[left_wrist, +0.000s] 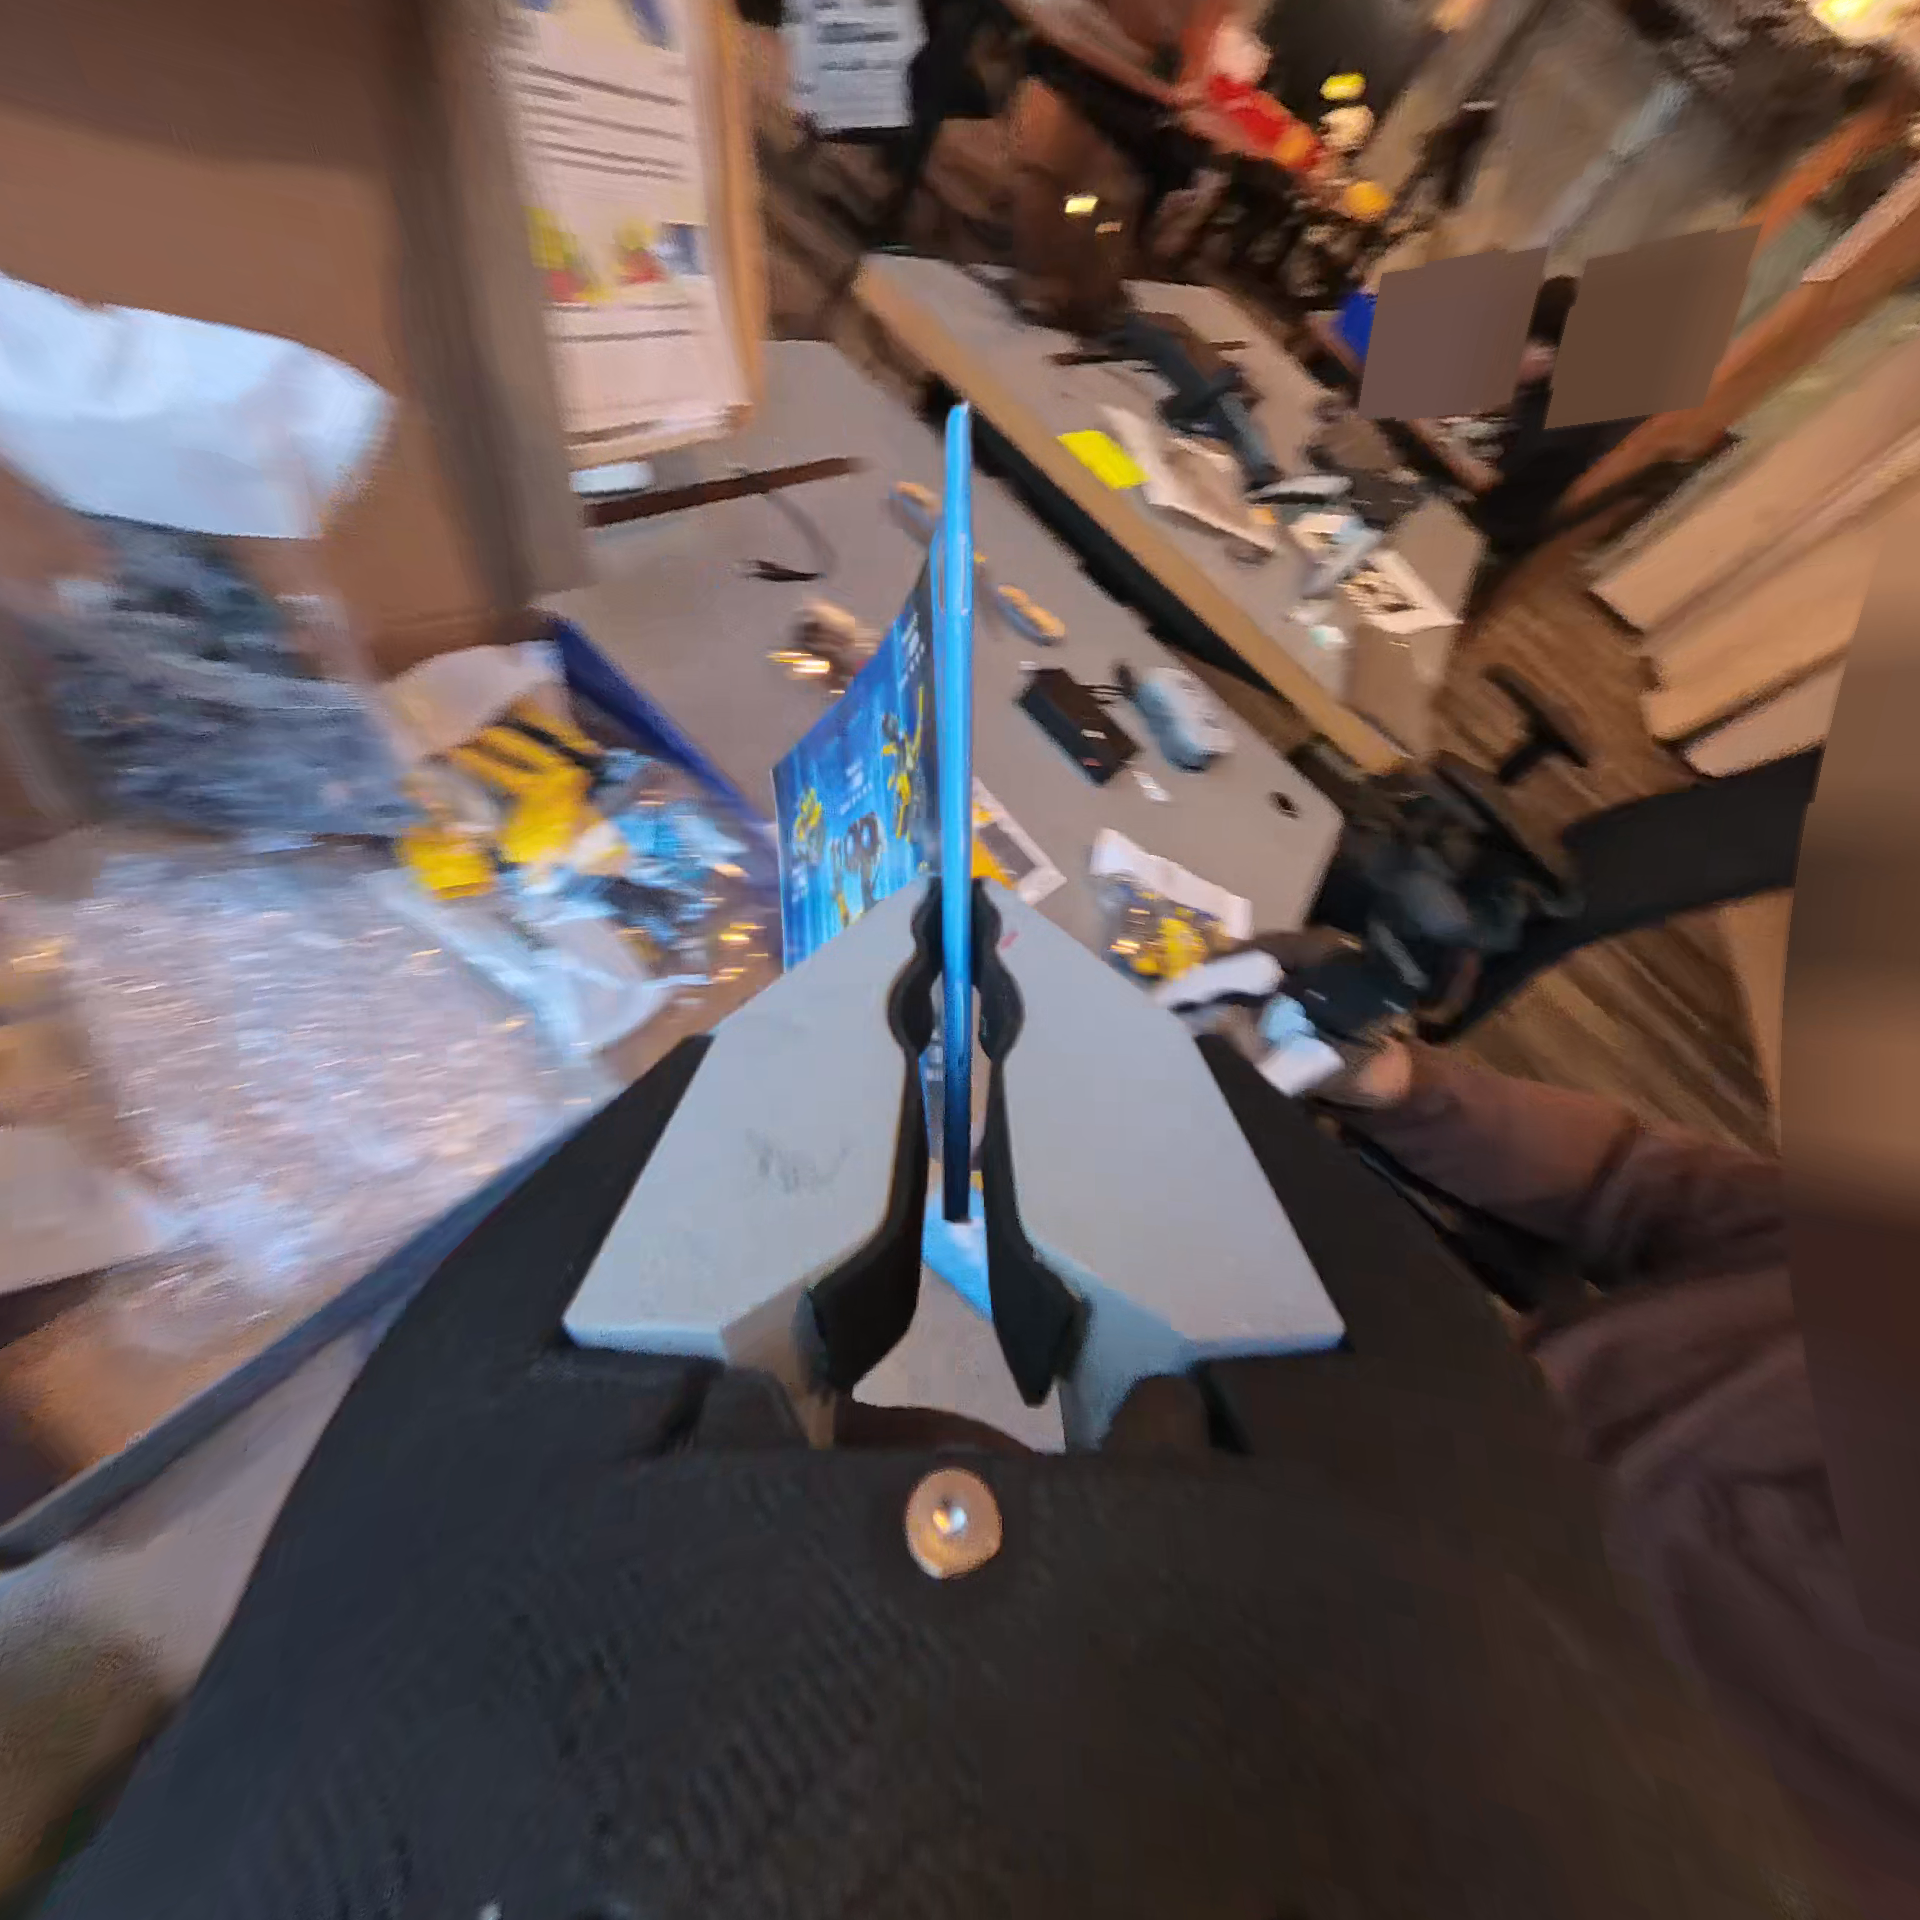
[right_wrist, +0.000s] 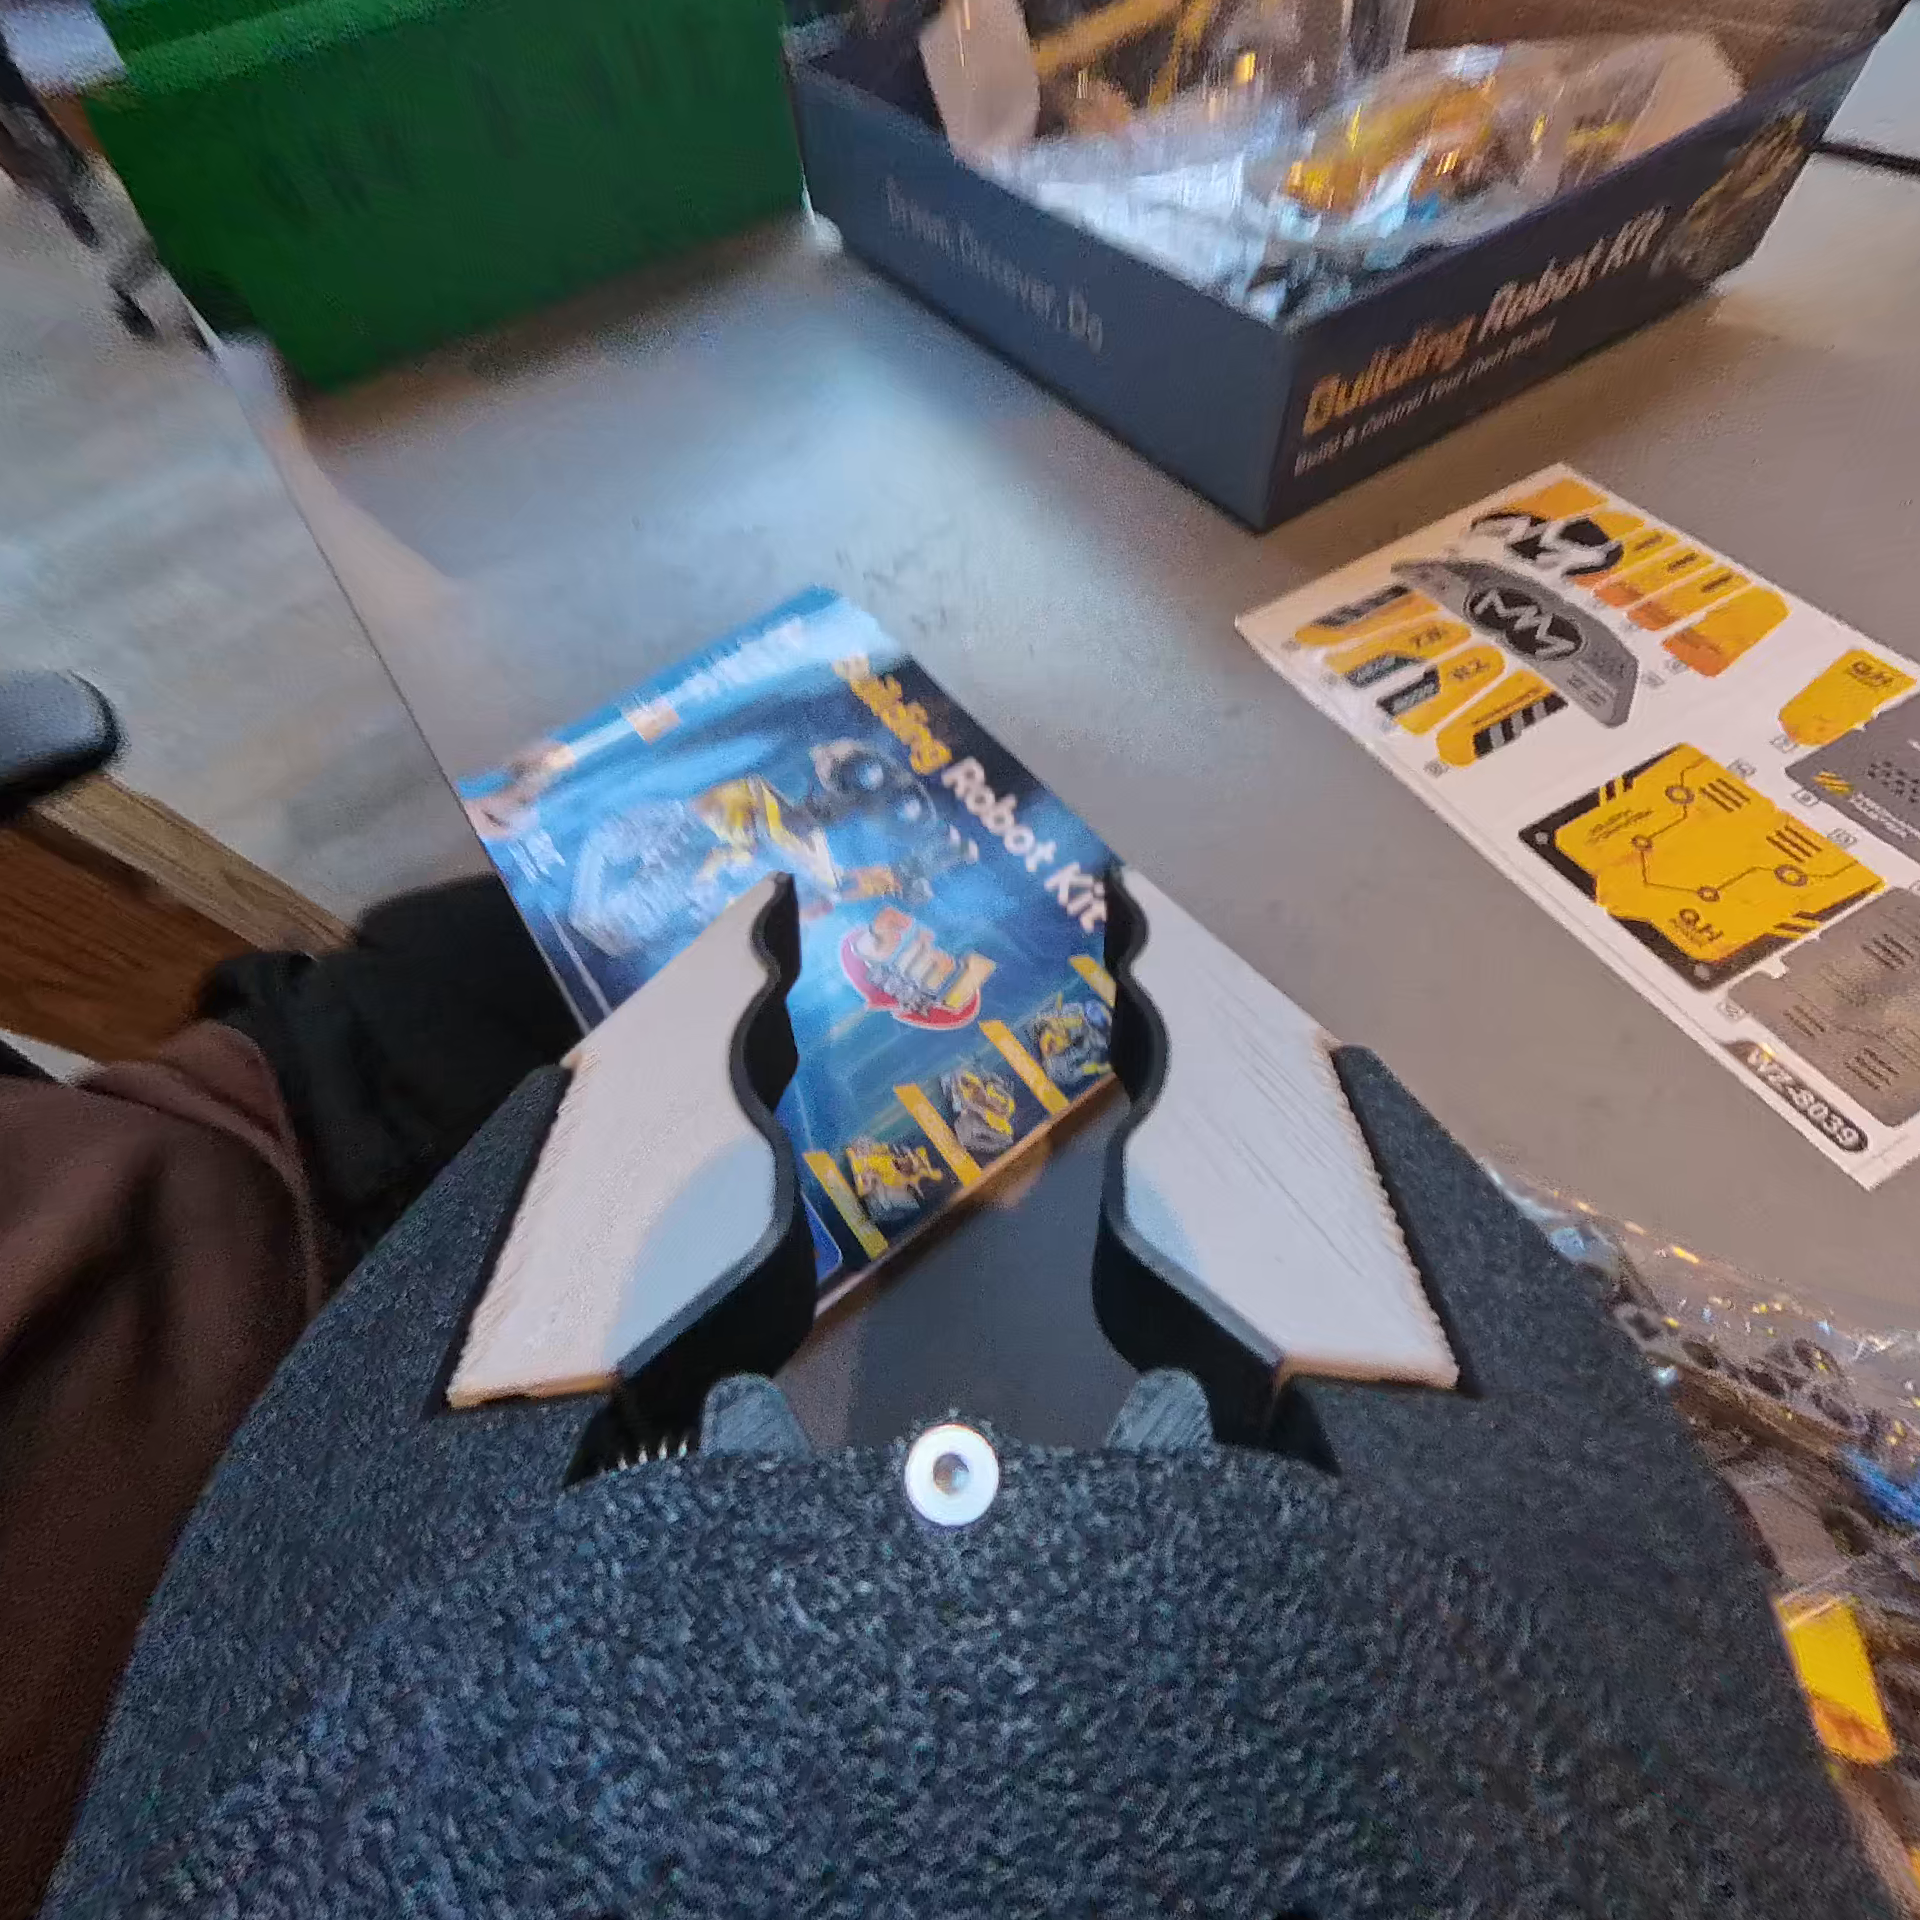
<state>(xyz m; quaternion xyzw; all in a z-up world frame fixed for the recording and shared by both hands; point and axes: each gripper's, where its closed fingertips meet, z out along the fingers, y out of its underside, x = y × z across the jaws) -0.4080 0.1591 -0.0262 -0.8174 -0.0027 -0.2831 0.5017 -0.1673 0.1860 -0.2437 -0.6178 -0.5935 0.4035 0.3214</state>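
the left gripper (left_wrist: 957, 925) has its fingers (left_wrist: 821, 1101) clamped on a blue booklet (left_wrist: 958, 665), which stands edge-on between them and rises above the tips; part of its printed face shows to the left of the edge. in the right wrist view the right gripper (right_wrist: 951, 894) hovers with its fingers (right_wrist: 644, 1164) apart and nothing between them, and the same booklet (right_wrist: 800, 831) shows beyond and below them, tilted, near the table's front edge. farther back on the grey table (right_wrist: 665, 478) sits an open dark blue box (right_wrist: 1174, 343); it holds clear plastic bags (right_wrist: 1195, 156) of yellow and black parts, too blurred to tell apart. a sticker sheet (right_wrist: 1621, 810) in yellow, grey and black lies flat on the table to the right of the booklet and in front of the box, well apart from both. a green bin (right_wrist: 447, 177) stands behind the table at upper left. at lower right, another clear bag (right_wrist: 1766, 1455) of parts lies at the table's edge, beside the right gripper.
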